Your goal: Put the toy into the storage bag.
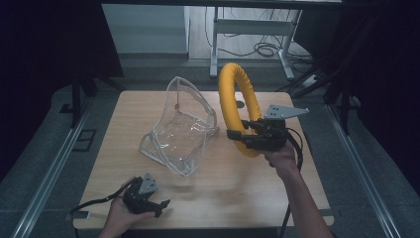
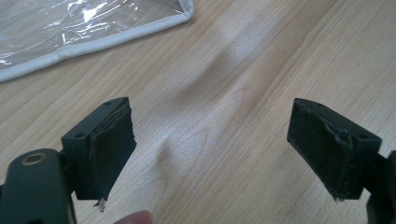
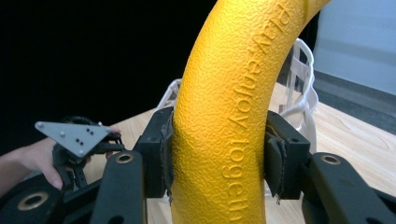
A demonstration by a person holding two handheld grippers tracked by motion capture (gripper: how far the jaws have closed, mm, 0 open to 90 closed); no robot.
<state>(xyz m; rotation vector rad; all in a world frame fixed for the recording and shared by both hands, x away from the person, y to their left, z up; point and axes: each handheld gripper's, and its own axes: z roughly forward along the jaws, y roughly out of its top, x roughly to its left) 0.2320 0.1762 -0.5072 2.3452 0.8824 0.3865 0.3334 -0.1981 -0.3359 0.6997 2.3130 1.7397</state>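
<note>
A thick yellow foam ring (image 1: 234, 68) stands upright in the air over the right half of the wooden table (image 1: 237, 188). My right gripper (image 1: 242, 139) is shut on its lower part. In the right gripper view both pads press the sides of the ring (image 3: 229, 116), which bears embossed lettering. A clear plastic pouch with white trim (image 1: 181, 126) lies open at the table's middle, left of the ring. My left gripper (image 1: 161, 207) rests near the front left edge. Its jaws stand open over bare wood (image 2: 210, 144), with the pouch's corner (image 2: 70, 28) ahead of it.
Beyond the table's far edge stands a white desk frame (image 1: 247, 27) with cables (image 1: 267, 49) on the floor. Metal floor rails run along the left (image 1: 49, 168) and right (image 1: 356, 163). The front half of the table is bare wood.
</note>
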